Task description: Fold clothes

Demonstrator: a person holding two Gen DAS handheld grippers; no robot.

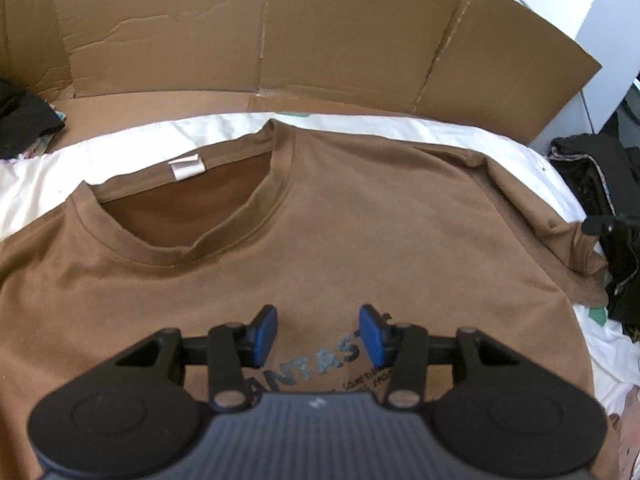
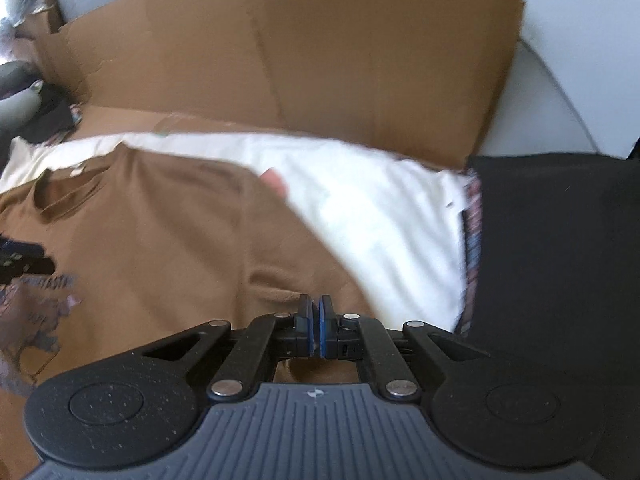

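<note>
A brown T-shirt lies face up on a white sheet, its collar and white neck label towards the far side. My left gripper hangs open just over the chest print, with nothing between its blue pads. In the blurred right wrist view, my right gripper is shut at the right edge of the T-shirt. Brown fabric creases rise up to its closed pads, so it seems to pinch the cloth near the sleeve. The right sleeve is bunched and lifted.
A flattened cardboard sheet stands up behind the white sheet. Dark clothes are piled at the far left and at the right. A black cloth lies beside the sheet on the right.
</note>
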